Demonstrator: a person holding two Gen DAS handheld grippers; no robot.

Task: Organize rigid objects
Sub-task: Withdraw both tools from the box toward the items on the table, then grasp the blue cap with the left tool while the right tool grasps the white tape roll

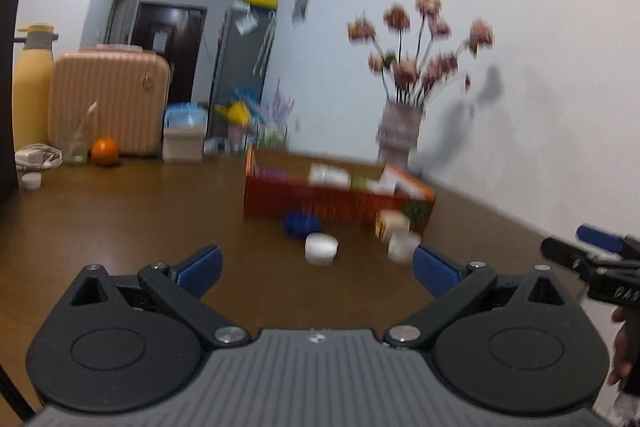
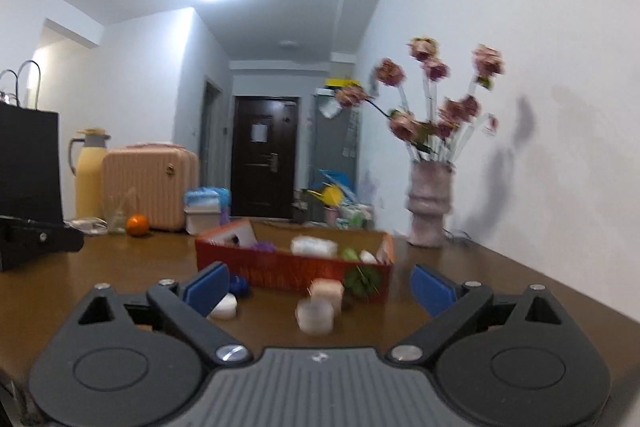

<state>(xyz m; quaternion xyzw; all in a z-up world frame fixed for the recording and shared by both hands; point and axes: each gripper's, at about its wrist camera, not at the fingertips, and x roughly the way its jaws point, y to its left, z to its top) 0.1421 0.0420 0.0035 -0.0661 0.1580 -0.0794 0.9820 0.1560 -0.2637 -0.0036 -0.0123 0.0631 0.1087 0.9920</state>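
Observation:
A red cardboard box (image 1: pixel 320 205) (image 2: pixel 288 267) holding several small items stands on the brown table. In front of it lie a blue jar (image 1: pixel 301 223) (image 2: pixel 239 285), a flat white jar (image 1: pixel 321 247) (image 2: pixel 225 307), a small printed box (image 1: pixel 391 223) (image 2: pixel 327 291) and a white bottle (image 1: pixel 402 246) (image 2: pixel 315 315). My left gripper (image 1: pixel 316 269) is open and empty, short of the white jar. My right gripper (image 2: pixel 320 287) is open and empty, with the white bottle between its fingers' line of sight but farther off. The right gripper also shows in the left wrist view (image 1: pixel 592 247).
A vase of pink flowers (image 1: pixel 400 135) (image 2: pixel 430 207) stands against the right wall. At the back left are a pink case (image 1: pixel 108 103) (image 2: pixel 150 183), yellow thermos (image 1: pixel 32 87), orange (image 1: pixel 105 149) (image 2: pixel 137 225), glass, charger and a black bag (image 2: pixel 28 163).

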